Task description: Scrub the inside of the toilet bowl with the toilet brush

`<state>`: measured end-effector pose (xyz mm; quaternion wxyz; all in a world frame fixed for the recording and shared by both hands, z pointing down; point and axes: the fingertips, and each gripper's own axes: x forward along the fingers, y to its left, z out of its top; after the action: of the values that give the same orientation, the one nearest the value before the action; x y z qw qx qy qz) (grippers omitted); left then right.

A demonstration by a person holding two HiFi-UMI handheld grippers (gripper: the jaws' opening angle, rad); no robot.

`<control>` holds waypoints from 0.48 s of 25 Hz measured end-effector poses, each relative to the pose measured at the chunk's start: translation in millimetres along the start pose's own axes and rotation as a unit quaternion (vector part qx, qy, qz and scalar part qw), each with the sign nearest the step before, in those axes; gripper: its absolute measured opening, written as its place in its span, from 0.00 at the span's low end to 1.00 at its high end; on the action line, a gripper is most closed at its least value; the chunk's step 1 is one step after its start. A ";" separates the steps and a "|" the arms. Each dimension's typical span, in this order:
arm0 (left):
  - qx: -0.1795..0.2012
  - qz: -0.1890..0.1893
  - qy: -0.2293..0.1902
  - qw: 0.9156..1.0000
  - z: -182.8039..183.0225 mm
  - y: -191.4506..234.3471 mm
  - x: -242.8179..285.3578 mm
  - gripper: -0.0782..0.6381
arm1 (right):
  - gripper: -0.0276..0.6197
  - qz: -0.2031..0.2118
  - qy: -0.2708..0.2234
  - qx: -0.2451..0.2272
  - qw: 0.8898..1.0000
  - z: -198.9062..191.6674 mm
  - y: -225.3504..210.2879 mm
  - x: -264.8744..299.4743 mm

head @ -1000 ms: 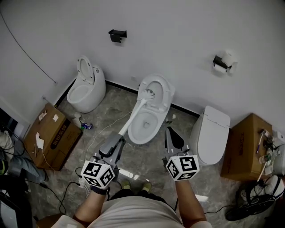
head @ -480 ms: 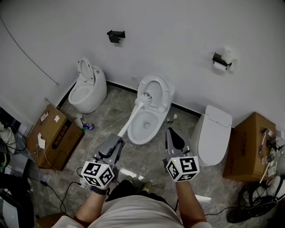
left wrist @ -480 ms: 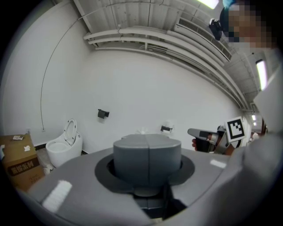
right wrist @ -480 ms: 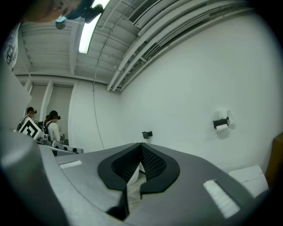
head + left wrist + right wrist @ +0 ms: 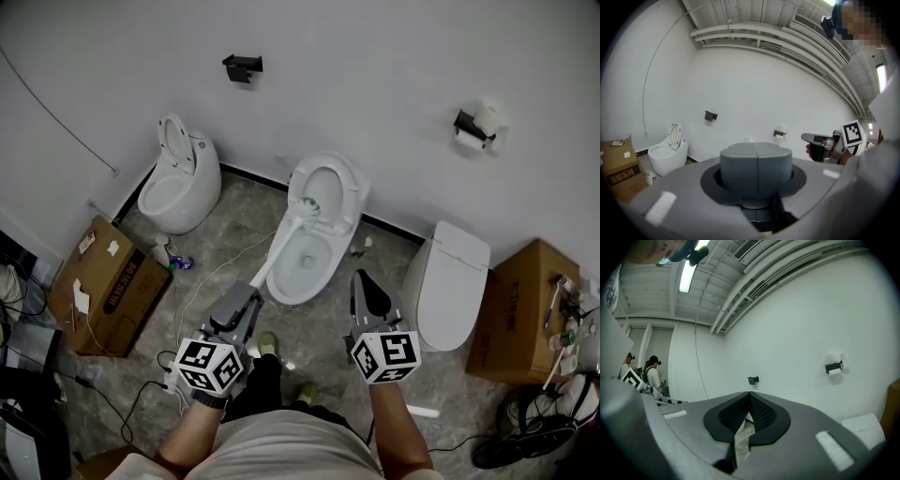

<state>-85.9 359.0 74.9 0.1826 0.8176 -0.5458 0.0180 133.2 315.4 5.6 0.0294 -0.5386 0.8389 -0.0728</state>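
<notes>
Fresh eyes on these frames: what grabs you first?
Three white toilets line one wall: the left toilet open, the right toilet lidded, the middle toilet open straight ahead. The left tongs grip a white brush whose head sits near the back of that middle bowl. The right tongs hang shut and empty beside it.

grey left gripper (image 5: 251,296) and right gripper (image 5: 362,277), black-and-white marker cubes (image 5: 208,364), pale shirt (image 5: 281,455)
</notes>
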 end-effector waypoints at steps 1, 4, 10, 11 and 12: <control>0.000 -0.001 0.002 1.000 -1.4 5.1 6.0 0.32 | 0.06 -0.001 0.002 -0.001 1.000 -2.3 0.0 6.9; 0.002 -0.006 0.012 1.000 -5.6 22.2 27.2 0.32 | 0.06 -0.007 0.010 -0.001 1.000 -9.9 -3.0 31.9; 0.006 -0.026 0.044 0.999 -16.0 80.6 81.3 0.32 | 0.06 -0.025 0.036 0.002 0.999 -33.8 -6.7 106.6; 0.007 -0.031 0.051 0.998 -20.0 91.7 91.0 0.32 | 0.06 -0.028 0.039 0.002 0.999 -38.7 -6.8 119.6; 0.006 -0.036 0.058 0.998 -24.6 102.9 100.9 0.32 | 0.06 -0.031 0.042 0.002 0.999 -43.7 -7.0 132.5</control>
<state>-133.5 242.8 149.7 0.2094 0.8353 -0.5045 0.0628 78.6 196.2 53.8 -0.0074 -0.5609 0.8220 -0.0984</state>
